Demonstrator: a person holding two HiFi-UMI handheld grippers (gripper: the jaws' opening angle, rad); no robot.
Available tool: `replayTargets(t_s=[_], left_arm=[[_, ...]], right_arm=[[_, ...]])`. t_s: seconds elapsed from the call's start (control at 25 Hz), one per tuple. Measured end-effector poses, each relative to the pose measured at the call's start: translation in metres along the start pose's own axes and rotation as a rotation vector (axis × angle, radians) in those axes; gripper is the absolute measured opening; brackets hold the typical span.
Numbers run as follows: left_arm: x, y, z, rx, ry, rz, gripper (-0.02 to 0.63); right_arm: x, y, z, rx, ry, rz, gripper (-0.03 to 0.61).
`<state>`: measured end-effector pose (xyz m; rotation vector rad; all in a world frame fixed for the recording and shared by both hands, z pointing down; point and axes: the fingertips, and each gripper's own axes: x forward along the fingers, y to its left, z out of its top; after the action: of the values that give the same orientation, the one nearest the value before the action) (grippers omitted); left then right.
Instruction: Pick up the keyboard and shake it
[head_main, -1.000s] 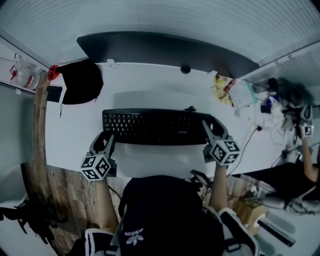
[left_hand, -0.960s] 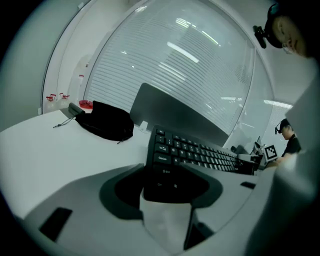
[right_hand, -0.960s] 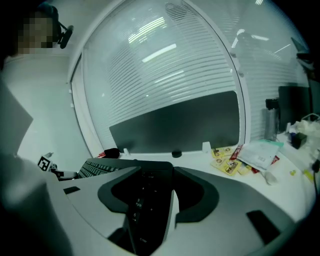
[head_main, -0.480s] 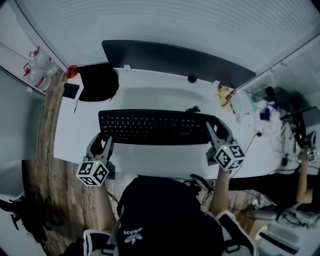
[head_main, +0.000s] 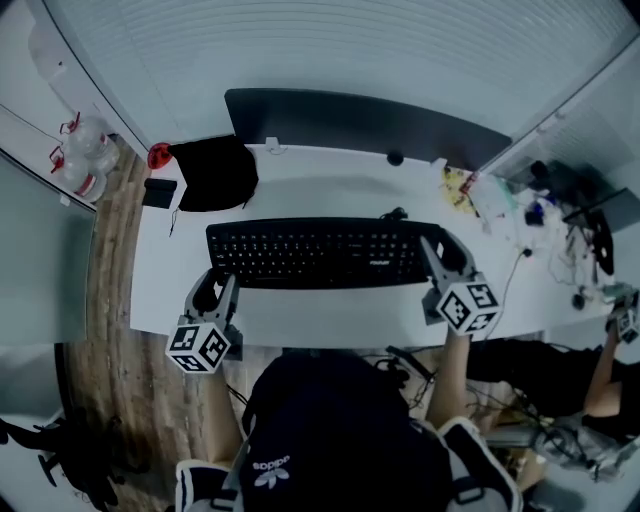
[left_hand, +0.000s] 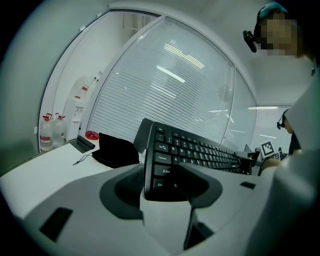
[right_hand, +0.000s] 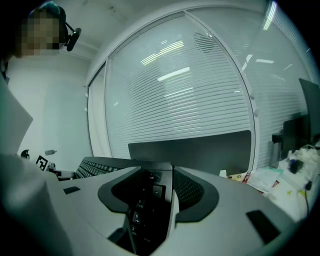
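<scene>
Keyboard (head_main: 322, 253) stays pinched at both ends: left gripper (head_main: 218, 283) and right gripper (head_main: 445, 258) squeeze it over the desk (head_main: 330, 190).

The keyboard (head_main: 325, 253) has risen higher above the desk (head_main: 320, 190).

Keyboard (head_main: 320, 253) spans between left tongs (head_main: 214, 287) and right tongs (head_main: 441, 252).
</scene>
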<state>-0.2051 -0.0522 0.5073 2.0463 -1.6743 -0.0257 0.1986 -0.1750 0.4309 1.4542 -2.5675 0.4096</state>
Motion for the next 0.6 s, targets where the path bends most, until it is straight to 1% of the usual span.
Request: replayTargets(t_s=[0.12, 0.32, 0.44, 0.6], left_arm=[[-0.008, 0.016, 0.007, 0.009, -0.003, -0.024, 0.215], [-0.023, 0.033, 0.015, 0.027, -0.004, -0.017, 0.215], [-0.028, 0.038, 0.015, 0.024, -0.013, 0.002, 0.215], [-0.041, 0.042, 0.013, 0.003, -0.027, 0.038, 0.215]], right_arm=[[-0.002, 0.019, -0.002, 0.006, -0.018, -0.014, 0.187], [-0.003, 0.043, -0.008, 0.021, -0.022, -0.012, 0.187], [0.003, 0.048, -0.008, 0.02, -0.02, -0.002, 0.187], [0.014, 0.058, 0.001, -0.006, -0.008, 0.037, 0.187]])
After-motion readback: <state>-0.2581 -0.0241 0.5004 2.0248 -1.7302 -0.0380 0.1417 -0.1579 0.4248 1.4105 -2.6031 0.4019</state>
